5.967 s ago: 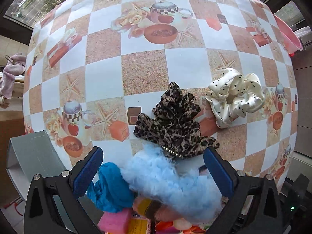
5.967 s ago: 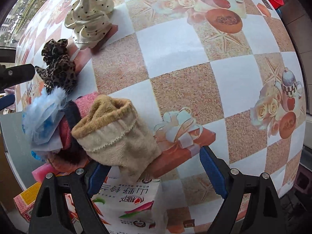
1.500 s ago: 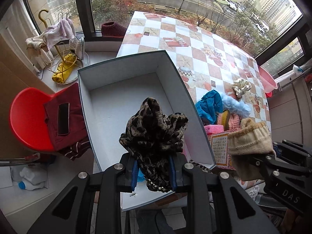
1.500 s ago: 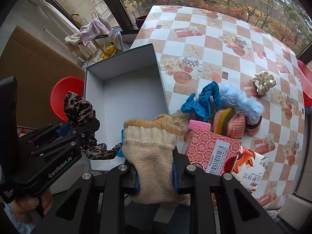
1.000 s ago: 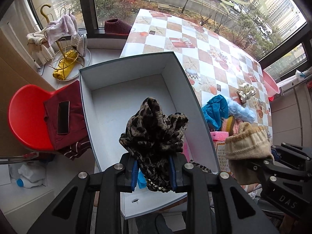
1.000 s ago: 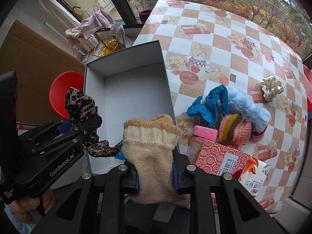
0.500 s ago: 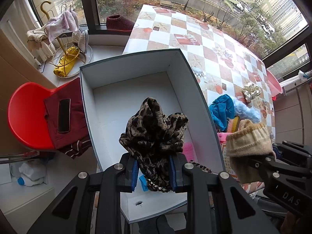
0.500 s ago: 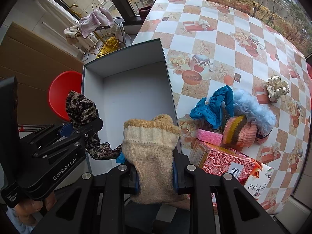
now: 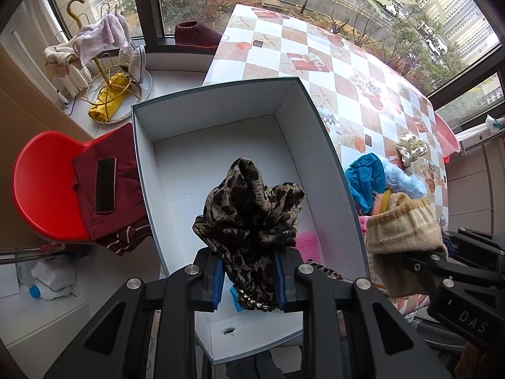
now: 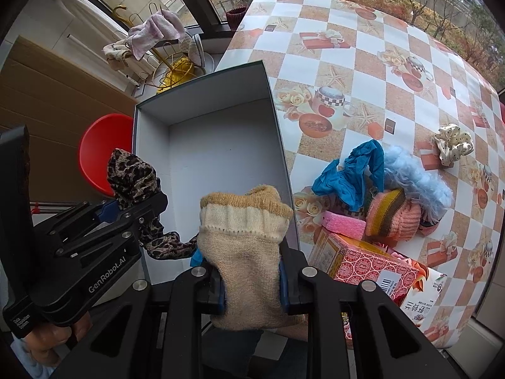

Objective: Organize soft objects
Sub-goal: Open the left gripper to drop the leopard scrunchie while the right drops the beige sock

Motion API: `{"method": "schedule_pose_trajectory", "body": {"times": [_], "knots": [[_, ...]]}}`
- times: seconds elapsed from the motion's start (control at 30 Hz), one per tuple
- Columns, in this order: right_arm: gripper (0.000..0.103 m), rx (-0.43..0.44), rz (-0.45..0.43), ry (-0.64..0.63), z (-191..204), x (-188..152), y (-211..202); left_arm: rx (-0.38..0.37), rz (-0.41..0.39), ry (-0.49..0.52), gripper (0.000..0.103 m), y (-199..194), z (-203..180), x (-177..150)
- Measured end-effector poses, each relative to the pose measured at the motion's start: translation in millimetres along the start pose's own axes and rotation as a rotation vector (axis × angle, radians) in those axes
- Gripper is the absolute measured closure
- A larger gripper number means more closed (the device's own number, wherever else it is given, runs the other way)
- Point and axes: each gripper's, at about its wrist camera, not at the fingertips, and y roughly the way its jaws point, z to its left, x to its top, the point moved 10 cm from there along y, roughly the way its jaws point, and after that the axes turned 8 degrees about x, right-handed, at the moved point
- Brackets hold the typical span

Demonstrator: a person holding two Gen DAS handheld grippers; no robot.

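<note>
From the left wrist view, my left gripper (image 9: pixel 249 281) is clamped on the leopard scrunchie (image 9: pixel 252 211), which bunches up between the blue pads and blocks much of the near floor of the grey box (image 9: pixel 221 158) beneath it. Past the fabric I can only catch a slice of something pink (image 9: pixel 307 241) and a bit of blue low in the box; I cannot tell what either is. The box's near end is cut off behind my gripper frame.

In the right wrist view, my right gripper (image 10: pixel 251 279) is closed on the beige knit sock (image 10: pixel 246 252), cuff upward, and the sock hides the box's near right corner. The left gripper (image 10: pixel 132 211) shows at the left of that view, its scrunchie hanging over the box's left wall; the two grippers are near each other but apart.

The box sits beside the table (image 10: pixel 347 47), its long right wall running along the table edge. Its far half looks bare white floor, with room above it. On the table just right of the box lies the pile: a teal cloth (image 10: pixel 350 177), a pale blue fluffy piece (image 10: pixel 416 177), a striped pink knit item (image 10: pixel 397 214), and a red patterned carton (image 10: pixel 363 265) partly hidden behind my right gripper arm. A white dotted scrunchie (image 10: pixel 454 143) lies well apart from the pile. A red chair (image 9: pixel 44 186) stands left of the box.
</note>
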Motion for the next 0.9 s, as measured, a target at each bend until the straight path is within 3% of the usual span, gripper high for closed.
{"method": "schedule_pose_trajectory", "body": {"times": [0.27, 0.6, 0.9], "knots": [[0.078, 0.008, -0.008, 0.019, 0, 10, 6, 0.022, -0.006, -0.013, 0.075, 7, 10, 12], [0.078, -0.002, -0.023, -0.008, 14, 51, 20, 0.088, -0.036, -0.048, 0.075, 21, 22, 43], [0.078, 0.003, -0.002, -0.005, 20, 69, 40, 0.114, -0.013, -0.072, 0.074, 35, 26, 48]]}}
